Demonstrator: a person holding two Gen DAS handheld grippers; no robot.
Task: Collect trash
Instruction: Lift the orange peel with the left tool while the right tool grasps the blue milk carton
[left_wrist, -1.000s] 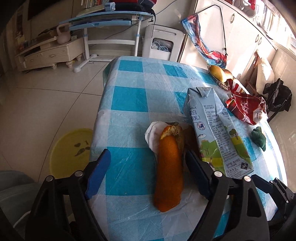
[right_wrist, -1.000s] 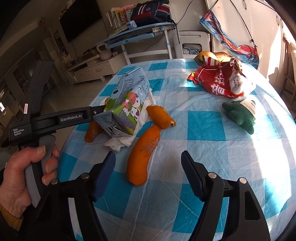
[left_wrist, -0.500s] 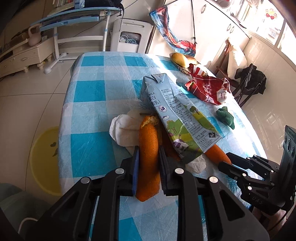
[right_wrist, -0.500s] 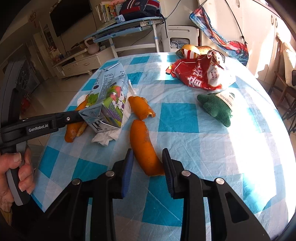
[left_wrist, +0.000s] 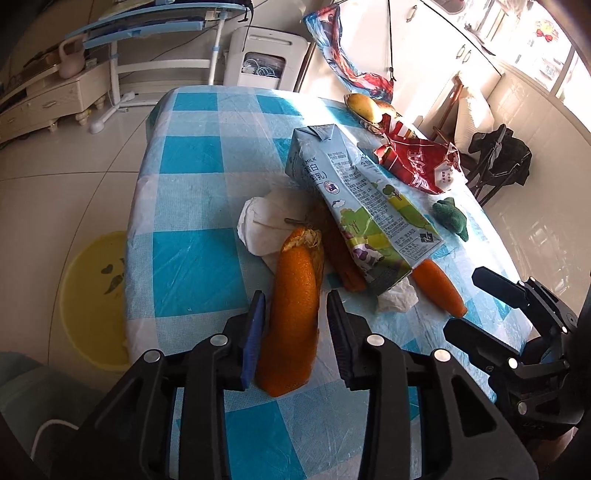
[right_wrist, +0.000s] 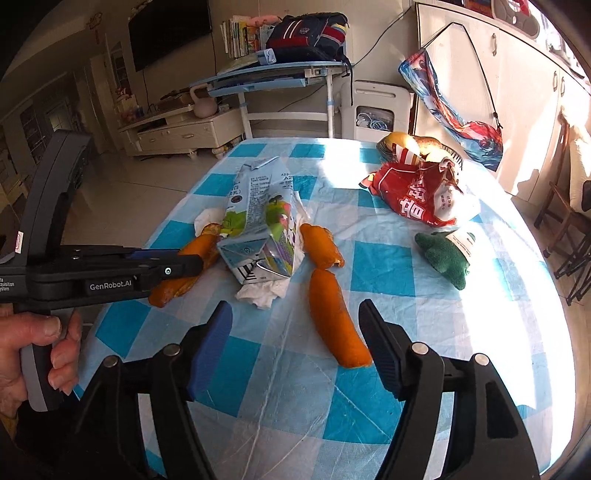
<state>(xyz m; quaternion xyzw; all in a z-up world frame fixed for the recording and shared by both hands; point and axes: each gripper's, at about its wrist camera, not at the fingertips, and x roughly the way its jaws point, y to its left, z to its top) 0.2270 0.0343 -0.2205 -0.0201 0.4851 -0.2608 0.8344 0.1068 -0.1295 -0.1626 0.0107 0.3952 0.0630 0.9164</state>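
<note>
Both claws are angling down at the tabletop (left_wrist: 192, 229), each straddling a strip of orange peel. The left claw (left_wrist: 295, 332) has just been opening, pads flanking its peel (left_wrist: 293, 317) without pressing. The right claw (right_wrist: 295, 343) has just been opening too, its peel (right_wrist: 336, 317) lying loose between wide-apart jaws.

left gripper (left_wrist: 295, 325): black frame, blue pad, silver screws
right gripper (right_wrist: 295, 343): black frame, blue and black ribbed pads
marking: white "genrobot.ai" lettering
handle (right_wrist: 38, 376): grey grip
hand (right_wrist: 26, 354): bare
</note>
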